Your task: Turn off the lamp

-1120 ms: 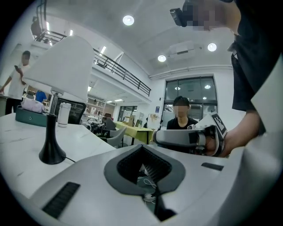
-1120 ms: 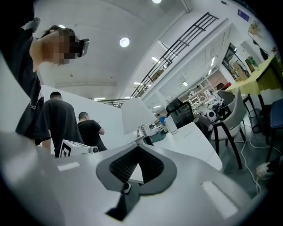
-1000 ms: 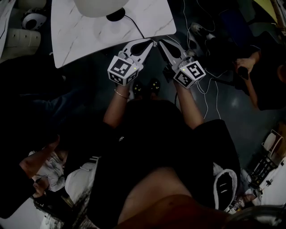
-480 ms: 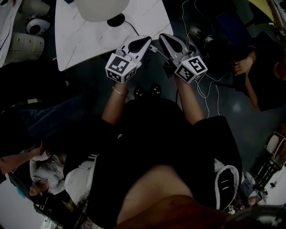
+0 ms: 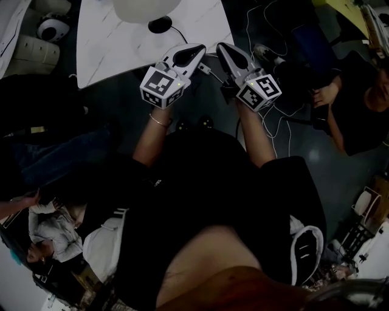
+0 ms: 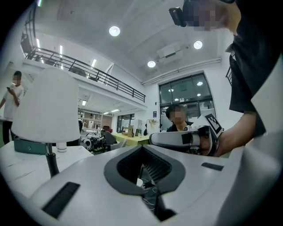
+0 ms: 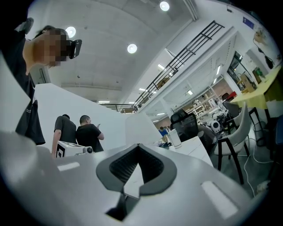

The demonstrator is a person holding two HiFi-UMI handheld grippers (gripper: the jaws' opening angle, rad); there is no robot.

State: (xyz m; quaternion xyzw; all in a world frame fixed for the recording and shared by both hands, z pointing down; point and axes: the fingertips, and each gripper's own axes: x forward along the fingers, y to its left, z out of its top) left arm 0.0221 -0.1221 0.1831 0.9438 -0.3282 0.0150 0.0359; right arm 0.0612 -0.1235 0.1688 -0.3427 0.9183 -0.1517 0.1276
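Your left hand-held gripper (image 5: 200, 48) is clenched. Its jaws are pressed together with nothing between them, and its tip hangs at the near edge of the white marbled table (image 5: 109, 42). Your right hand-held gripper (image 5: 221, 47) sits just beside it, also clenched and empty, past the table's corner above the dark floor (image 5: 316, 152). Each carries a marker cube (image 5: 163, 87) patterned in black and white squares.

The lamp (image 5: 144, 8) stands on the table ahead of your left gripper and a little to its left, apart from both grippers. It is upright, its long axis vertical. A thin dark stem (image 6: 52, 161) rises from a round black base (image 5: 160, 24) to a white domed shade (image 6: 46, 106) that opens downward. A black cord (image 5: 182, 35) runs from the base toward your grippers.
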